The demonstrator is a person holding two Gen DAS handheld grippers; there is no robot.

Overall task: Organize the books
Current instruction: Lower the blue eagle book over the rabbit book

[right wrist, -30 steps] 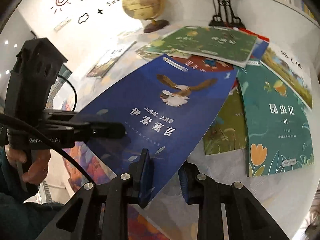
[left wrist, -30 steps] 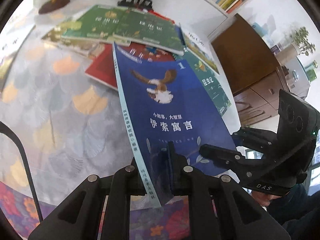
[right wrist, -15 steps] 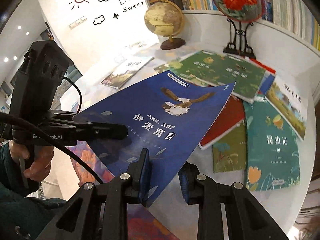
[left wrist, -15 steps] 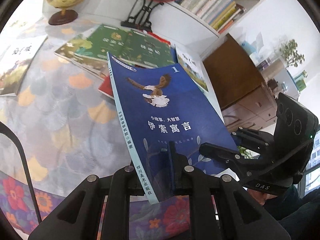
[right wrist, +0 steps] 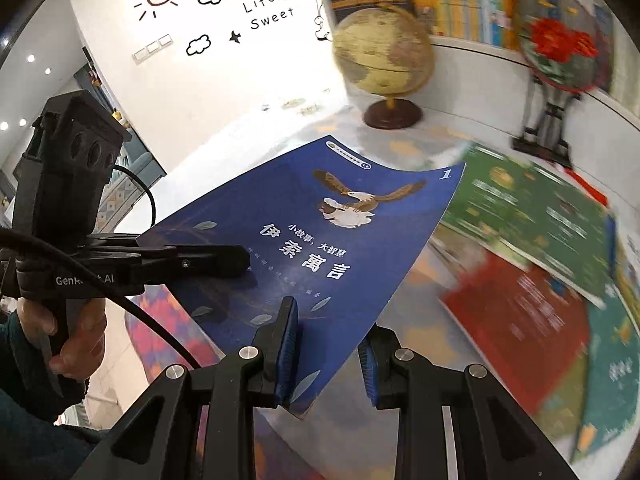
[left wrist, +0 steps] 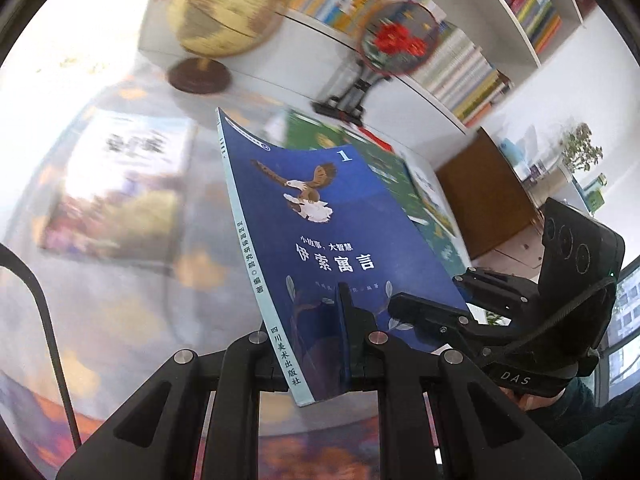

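Note:
A blue book (left wrist: 320,232) with an eagle on its cover hangs tilted above the table, held from two sides. My left gripper (left wrist: 320,332) is shut on its lower spine corner, one finger on the cover and the other hidden beneath. My right gripper (right wrist: 328,354) is shut on the book (right wrist: 320,240) at its lower right edge, one pad on the cover. Each wrist view shows the other gripper clamped on the book: the right gripper (left wrist: 404,306) and the left gripper (right wrist: 236,258), each in a person's hand.
Green (right wrist: 532,208), red (right wrist: 516,312) and teal (right wrist: 612,372) books lie spread on the table to the right. Another book (left wrist: 120,184) lies alone at the left. A globe (left wrist: 224,12) and a round fan ornament (left wrist: 396,40) stand at the back, below a filled bookshelf (left wrist: 460,64).
Both grippers have lifted the blue book off the pile and carried it left, towards the globe. The spread books now lie further right, and the background is blurred.

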